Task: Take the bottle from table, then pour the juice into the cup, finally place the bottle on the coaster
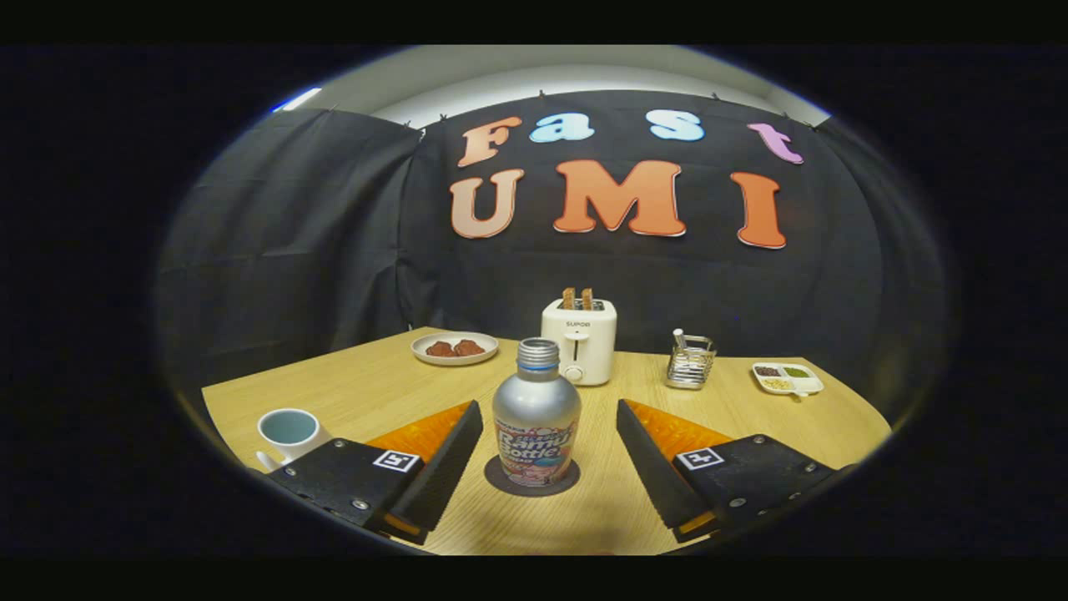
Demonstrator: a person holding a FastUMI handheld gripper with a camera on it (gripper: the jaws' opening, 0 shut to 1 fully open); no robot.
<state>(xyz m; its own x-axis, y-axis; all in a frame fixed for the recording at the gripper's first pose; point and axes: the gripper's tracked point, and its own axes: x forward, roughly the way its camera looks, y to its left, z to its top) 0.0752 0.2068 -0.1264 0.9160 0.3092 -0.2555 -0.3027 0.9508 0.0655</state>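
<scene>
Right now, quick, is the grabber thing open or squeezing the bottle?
Gripper: open, holding nothing; the bottle stands on the coaster between its fingers, untouched.

Staged demo booth: black cloth wall (317,250), wooden table (375,392), toaster (579,340).

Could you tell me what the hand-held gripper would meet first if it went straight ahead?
Probably the bottle, upright on the coaster between the open fingers of the hand-held gripper; the toaster stands beyond it.
</scene>
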